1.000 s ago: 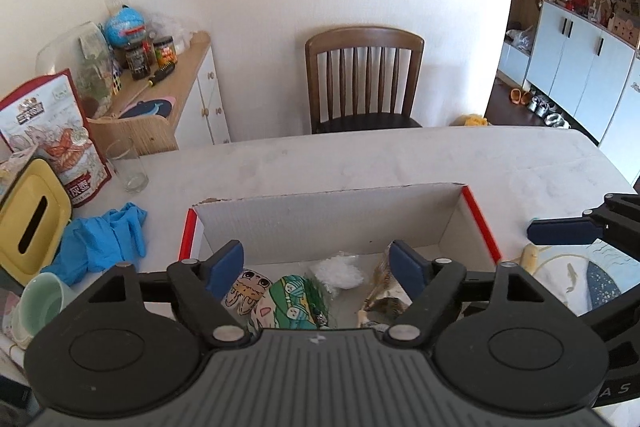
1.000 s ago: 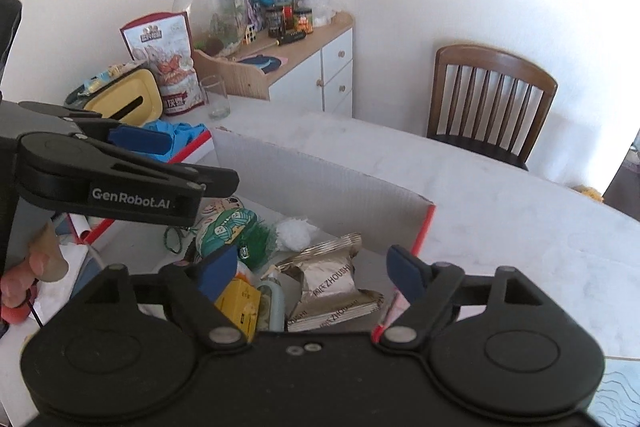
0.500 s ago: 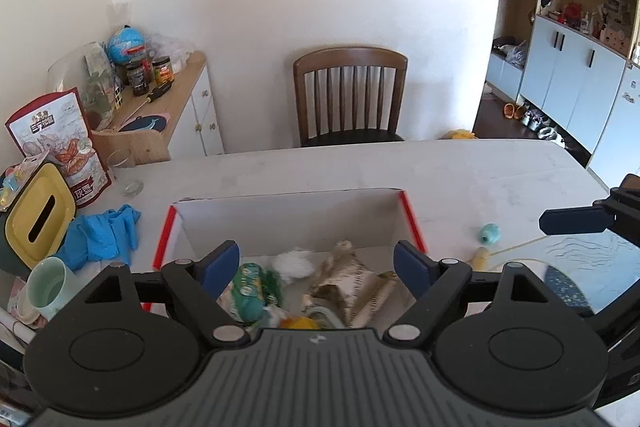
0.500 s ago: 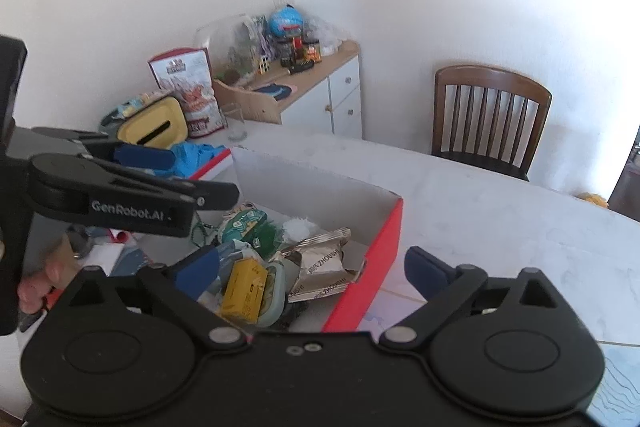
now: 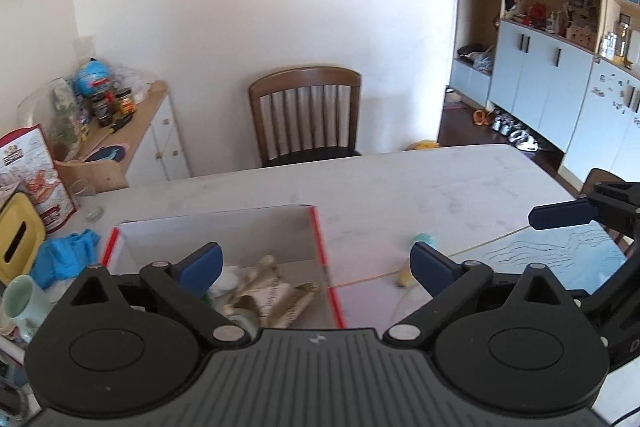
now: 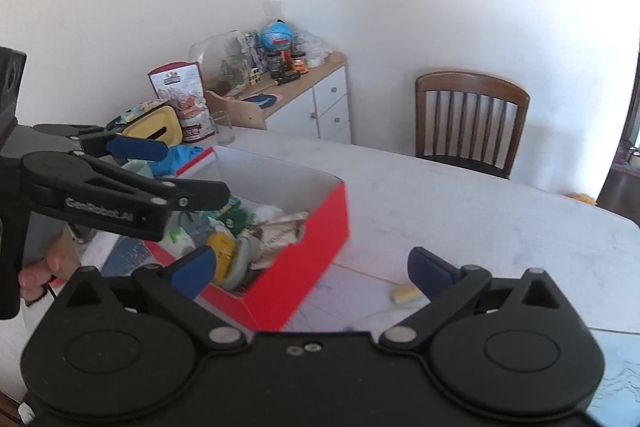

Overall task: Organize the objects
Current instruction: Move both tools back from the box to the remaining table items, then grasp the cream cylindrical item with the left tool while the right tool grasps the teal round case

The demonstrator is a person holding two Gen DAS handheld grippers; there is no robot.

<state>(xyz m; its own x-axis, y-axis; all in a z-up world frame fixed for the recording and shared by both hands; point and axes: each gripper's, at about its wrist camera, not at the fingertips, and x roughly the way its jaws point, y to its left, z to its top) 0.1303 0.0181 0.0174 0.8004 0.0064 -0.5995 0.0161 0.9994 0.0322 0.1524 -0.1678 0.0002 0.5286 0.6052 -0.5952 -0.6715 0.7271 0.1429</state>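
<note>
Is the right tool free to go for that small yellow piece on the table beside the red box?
Probably yes. The right tool is open and empty, and the yellow piece lies on bare table just ahead of its right finger, clear of the red box. Nothing sits between them.

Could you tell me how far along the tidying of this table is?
Mostly done: snack packets and other bits already lie in the red box. Nothing is in hand; the left gripper and right gripper have just opened and hold nothing. Left: the small yellow item beside the box, and blue gloves.
</note>
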